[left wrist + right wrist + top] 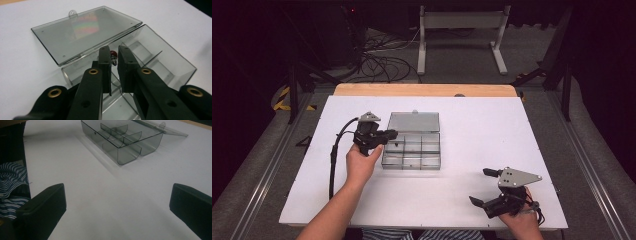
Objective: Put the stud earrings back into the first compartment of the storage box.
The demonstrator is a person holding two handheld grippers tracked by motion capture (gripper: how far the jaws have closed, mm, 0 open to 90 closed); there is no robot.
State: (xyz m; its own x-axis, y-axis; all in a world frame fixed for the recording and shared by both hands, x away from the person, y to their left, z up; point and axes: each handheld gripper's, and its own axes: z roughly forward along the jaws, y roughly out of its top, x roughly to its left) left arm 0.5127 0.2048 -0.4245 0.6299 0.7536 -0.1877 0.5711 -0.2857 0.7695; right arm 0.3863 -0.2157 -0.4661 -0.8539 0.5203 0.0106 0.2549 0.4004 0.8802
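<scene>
While its jaws stand narrowed to a slim gap, the left gripper hovers over the left end of the clear compartment box, a small red-headed object showing just beyond the tips; whether they touch it cannot be told. Spread wide and holding nothing, the right gripper rests low near the front right of the white table, well apart from the box, whose lid lies open behind it.

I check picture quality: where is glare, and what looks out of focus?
Left gripper view: a rainbow glare patch on the open lid; the near jaws look soft. Right gripper view: the box is clear, the near jaws blurred. High view: dark surroundings, evenly lit table.
</scene>
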